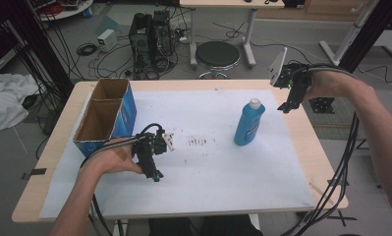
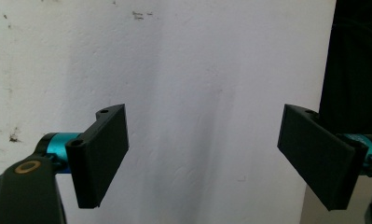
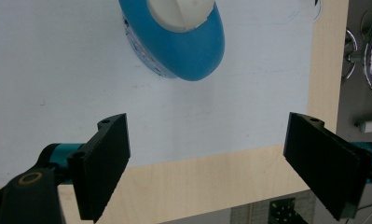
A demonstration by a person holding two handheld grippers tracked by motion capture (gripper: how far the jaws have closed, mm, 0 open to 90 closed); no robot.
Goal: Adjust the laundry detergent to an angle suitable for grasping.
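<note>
Two grippers wide open, right gripper (image 1: pixel 287 105) near table edge (image 1: pixel 309 147), blue bottle (image 1: pixel 248 123) apart.

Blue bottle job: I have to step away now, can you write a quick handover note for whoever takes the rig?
Left tongs: open, holding nothing, low over the white sheet near the cardboard box.
Right tongs: open, holding nothing, raised at the table's right side, just beyond the blue bottle.
Bottle stands upright on the sheet, white cap on, untouched.
Done: nothing gripped yet.
Left: probably close the right tongs on the bottle and move it; the box looks a likely destination.
</note>
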